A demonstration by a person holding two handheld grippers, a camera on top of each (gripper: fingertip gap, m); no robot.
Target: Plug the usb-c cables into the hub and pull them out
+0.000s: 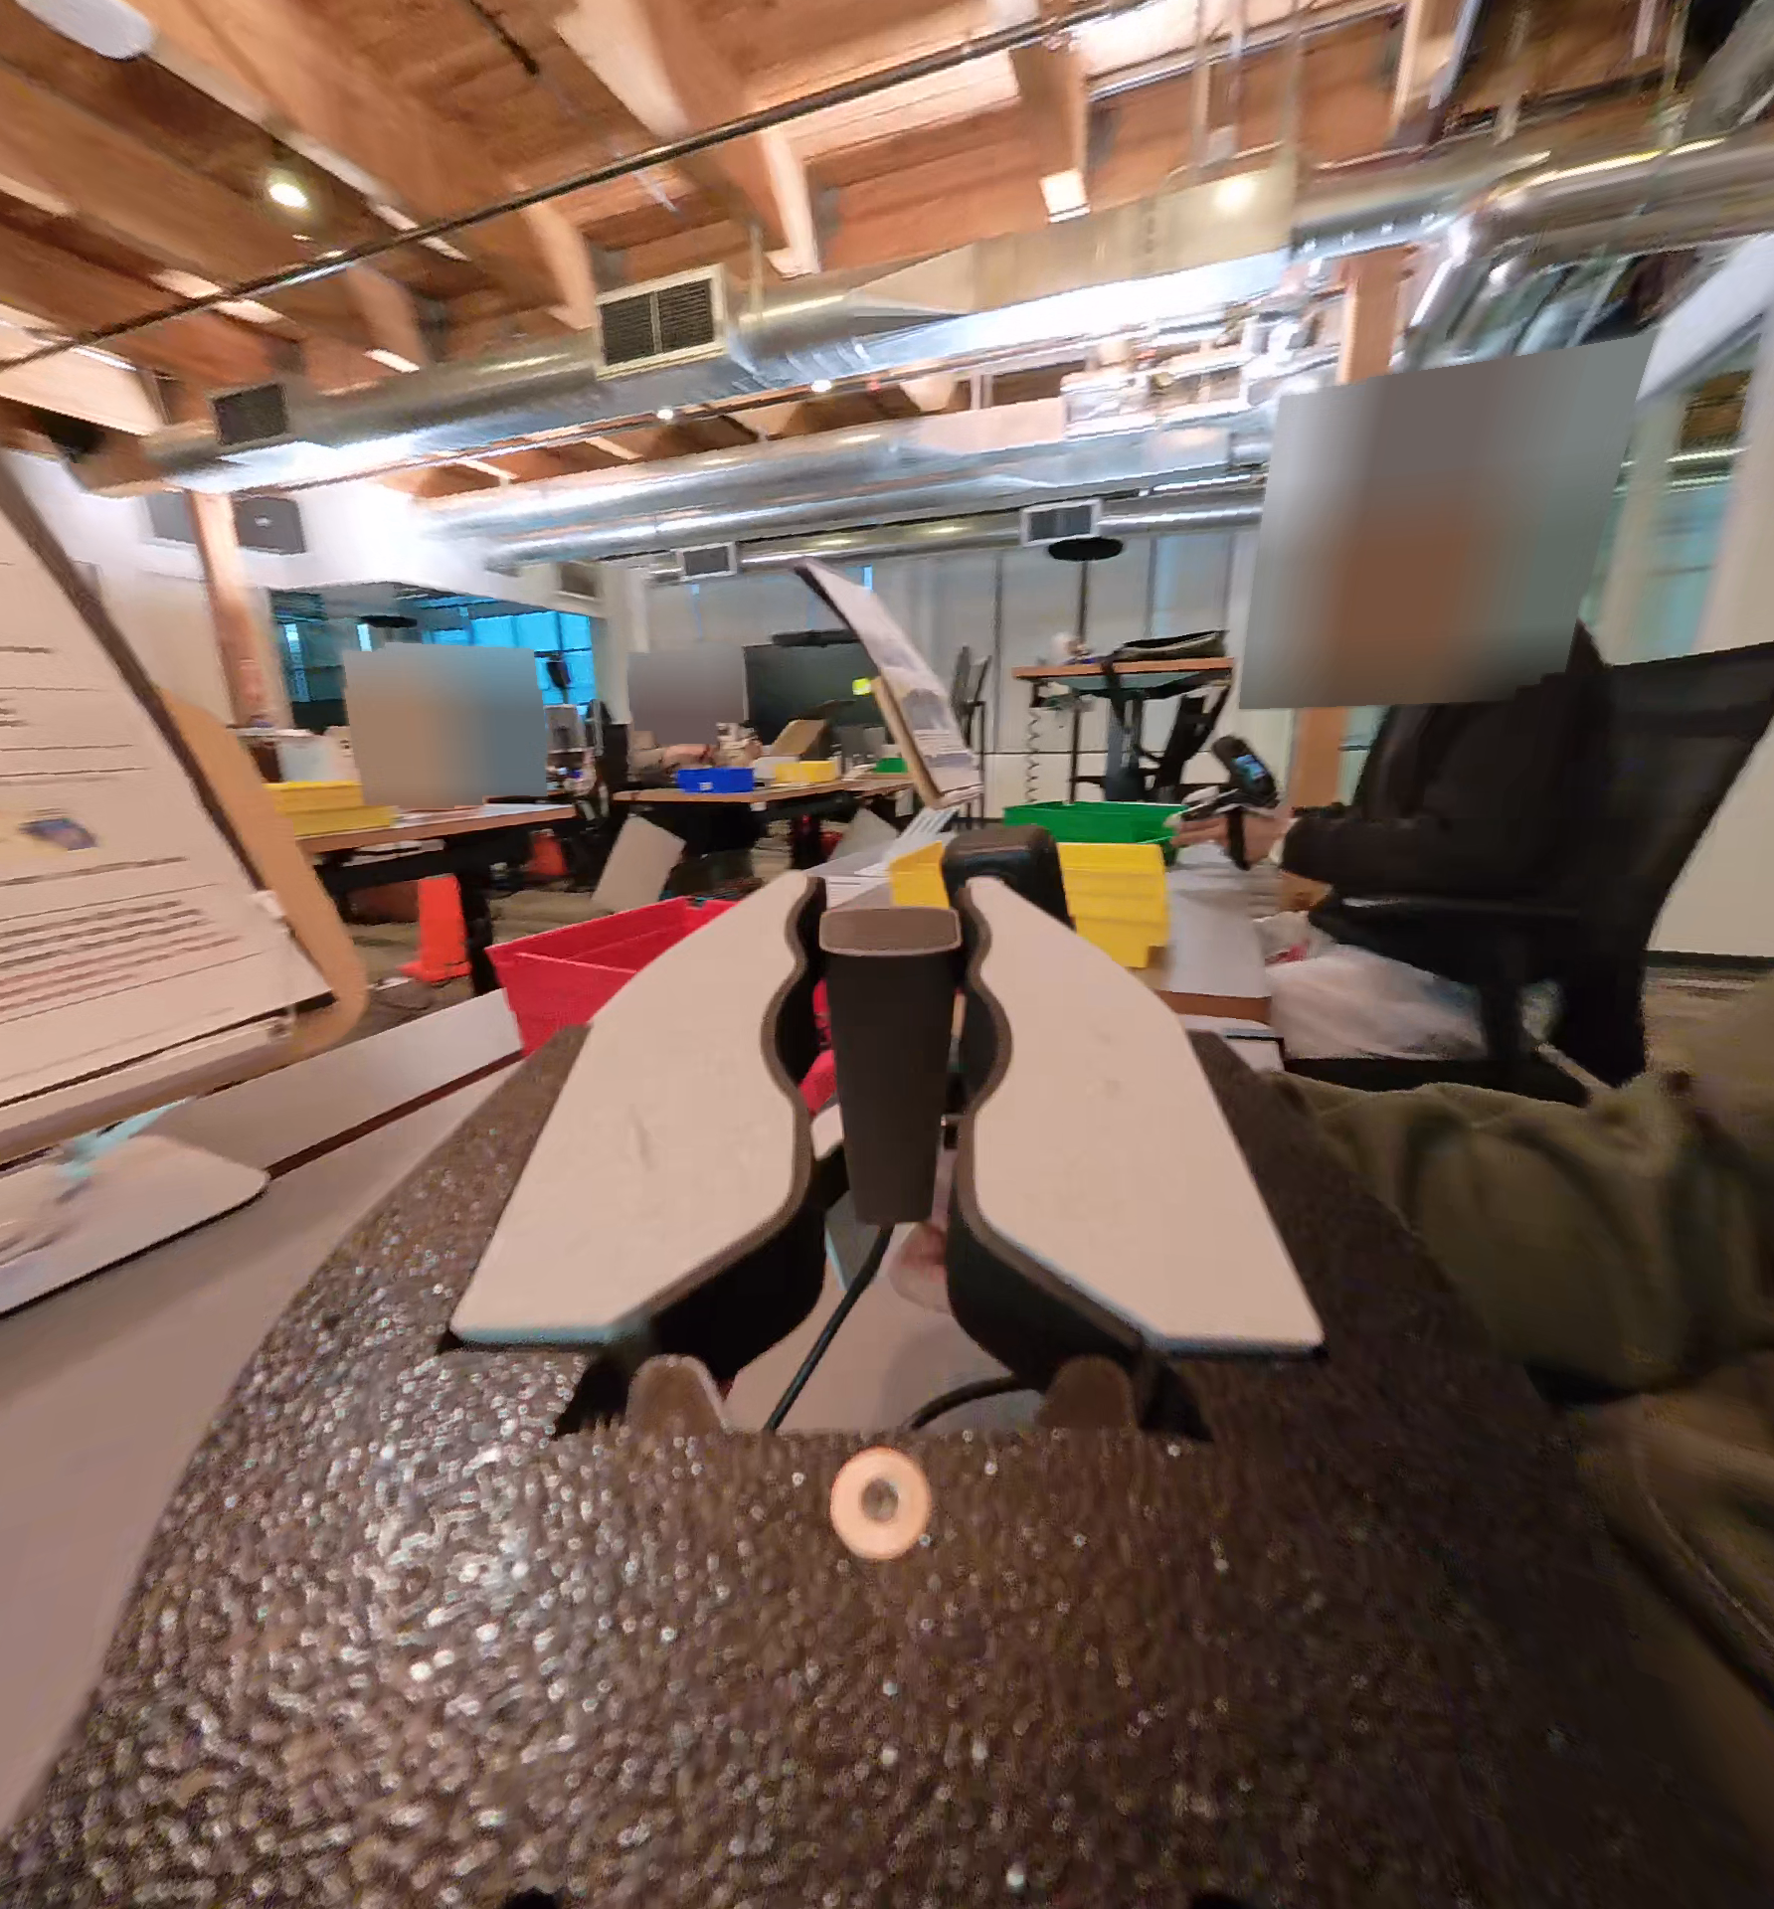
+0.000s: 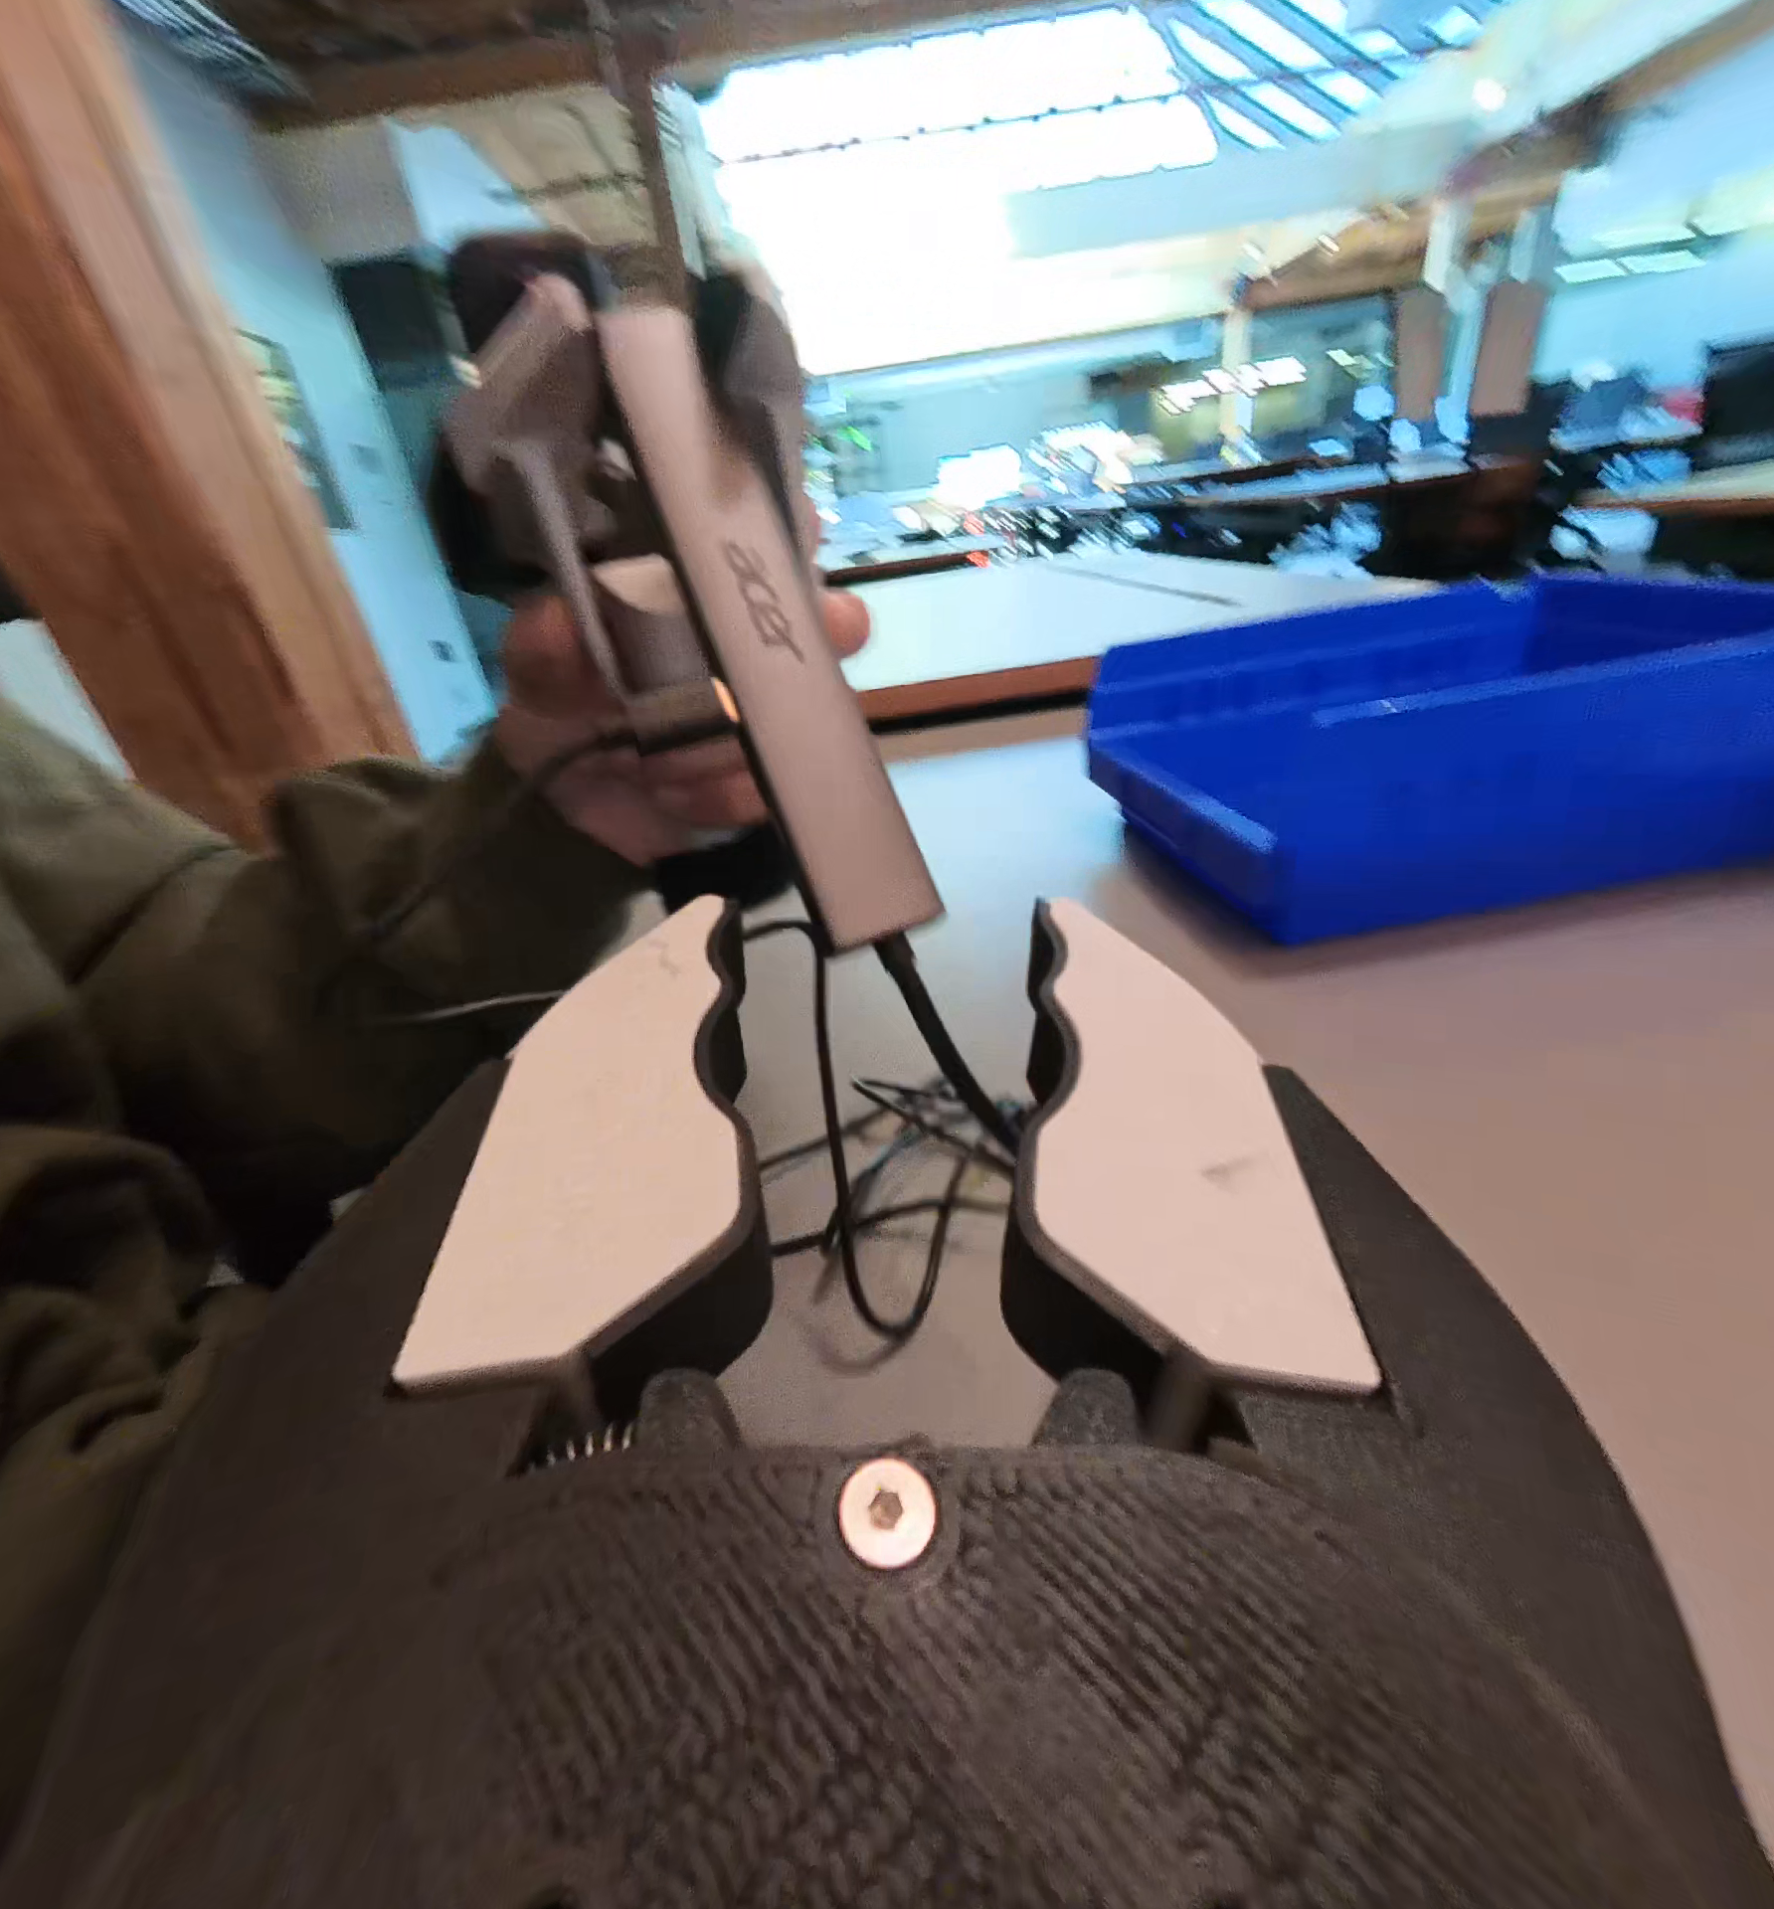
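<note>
Left wrist view: left tool (image 1: 888, 919) clamps the hub (image 1: 888, 1064); right tool (image 2: 883, 930) gapes empty below it

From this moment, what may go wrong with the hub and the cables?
1. The left claw holds the grey hub lifted in the air, tilted. Its own black cable hangs down to a tangle of cables on the table, so a snag may tug it.
2. The right claw is open and empty. From this tangle it may well grasp the wrong cable.
</note>
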